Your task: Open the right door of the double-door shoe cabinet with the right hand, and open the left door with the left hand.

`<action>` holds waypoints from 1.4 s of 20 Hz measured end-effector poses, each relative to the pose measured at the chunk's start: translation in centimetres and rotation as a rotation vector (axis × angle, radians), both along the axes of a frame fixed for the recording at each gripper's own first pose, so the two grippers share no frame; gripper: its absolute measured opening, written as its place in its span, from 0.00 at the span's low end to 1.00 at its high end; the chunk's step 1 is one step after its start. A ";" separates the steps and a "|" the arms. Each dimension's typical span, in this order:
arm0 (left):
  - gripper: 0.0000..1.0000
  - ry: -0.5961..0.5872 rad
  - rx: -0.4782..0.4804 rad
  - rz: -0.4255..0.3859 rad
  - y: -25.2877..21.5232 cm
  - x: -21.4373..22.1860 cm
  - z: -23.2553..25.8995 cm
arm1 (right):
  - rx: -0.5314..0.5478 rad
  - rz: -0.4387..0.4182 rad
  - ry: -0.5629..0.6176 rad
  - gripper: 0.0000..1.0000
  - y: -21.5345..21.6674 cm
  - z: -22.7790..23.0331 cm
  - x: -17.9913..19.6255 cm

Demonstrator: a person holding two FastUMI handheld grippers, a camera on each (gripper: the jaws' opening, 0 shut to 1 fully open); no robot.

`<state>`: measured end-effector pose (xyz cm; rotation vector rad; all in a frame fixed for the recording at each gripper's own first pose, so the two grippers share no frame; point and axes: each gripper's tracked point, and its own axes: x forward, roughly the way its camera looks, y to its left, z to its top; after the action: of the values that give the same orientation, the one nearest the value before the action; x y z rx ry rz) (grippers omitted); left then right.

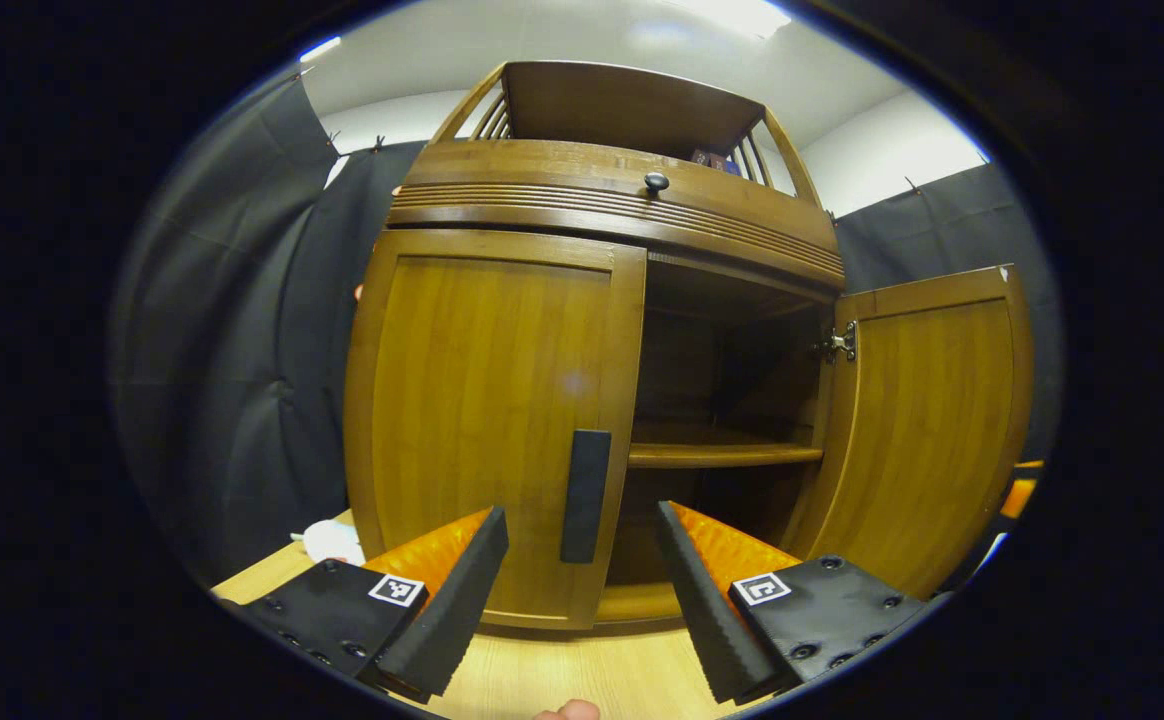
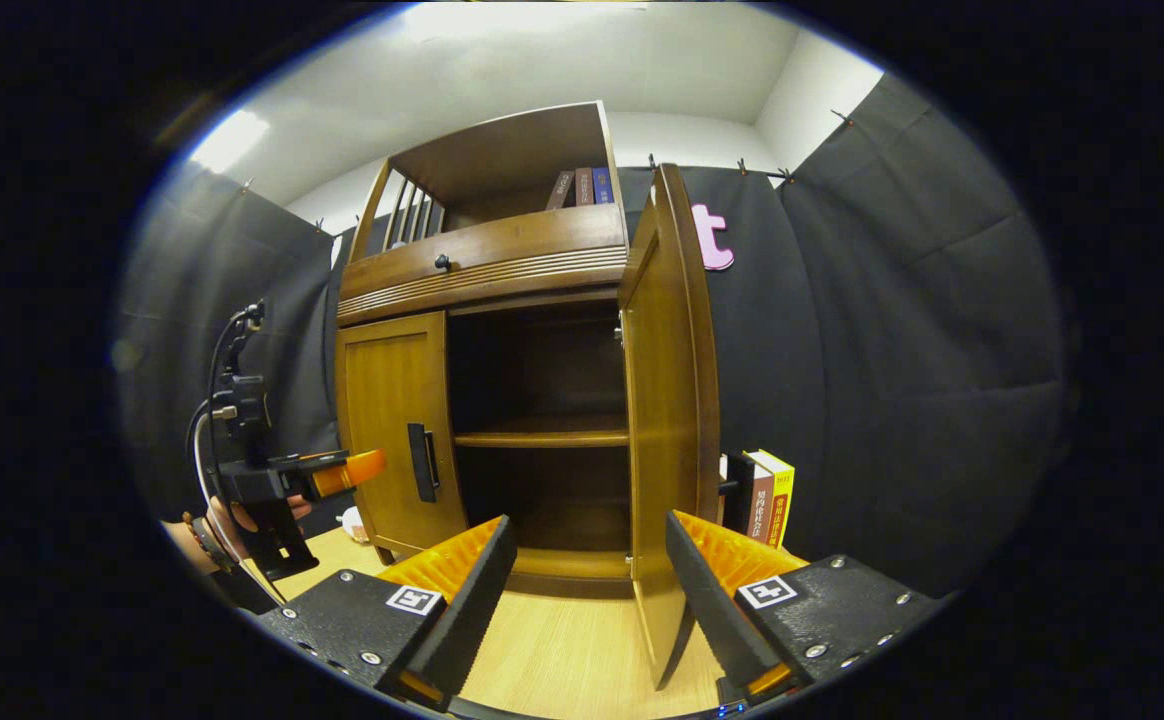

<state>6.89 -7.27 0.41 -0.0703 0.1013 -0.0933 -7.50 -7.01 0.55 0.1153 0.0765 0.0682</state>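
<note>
I have the shoe cabinet standing on the pale wooden table, with its right door swung wide open on its hinge and its left door closed flat against the frame. In the left gripper view my left gripper sits near the foot of the cabinet with its fingers spread wide and nothing between them; the dark handle on the left door's right edge lies just beyond the gap, apart from both fingers. Through the open half I see a shelf inside and a dark interior. A small round knob sits on the drawer front above the doors. In the right gripper view my right gripper is also wide open and holds nothing, with the right door's near edge standing between its fingers but farther off. Far to the left there, I see the left gripper held by a hand, close to the left door's handle. Books stand in the top shelf, and another book stands right of the cabinet.
</note>
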 end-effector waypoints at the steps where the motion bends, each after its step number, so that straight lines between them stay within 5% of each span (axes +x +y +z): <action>1: 0.94 0.010 -0.008 -0.016 -0.3 0.9 0.1 | -0.003 0.010 0.002 0.93 0.5 -0.1 0.2; 6: 0.99 0.007 0.065 -0.026 -0.7 6.3 -0.1 | 0.000 0.053 0.016 0.92 2.3 -0.3 -0.4; 7: 0.93 0.010 0.072 -0.030 -0.9 7.2 -0.5 | 0.006 0.065 0.016 0.92 2.8 -0.3 -0.7; 11: 0.94 0.025 0.088 -0.032 -1.7 10.2 -2.1 | -0.010 0.061 0.018 0.92 3.1 -0.1 -0.7; 23: 0.94 0.011 0.085 -0.066 -3.0 11.7 -2.2 | 0.019 0.024 0.037 0.92 1.7 -0.6 -0.7; 28: 0.70 0.000 0.029 -0.040 -1.8 12.1 -2.1 | 0.030 0.025 0.046 0.92 1.7 -1.1 -0.9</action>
<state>18.95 -9.06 -1.64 -0.0389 0.1043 -0.1314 -8.35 -5.36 -0.57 0.1456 0.1228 0.0912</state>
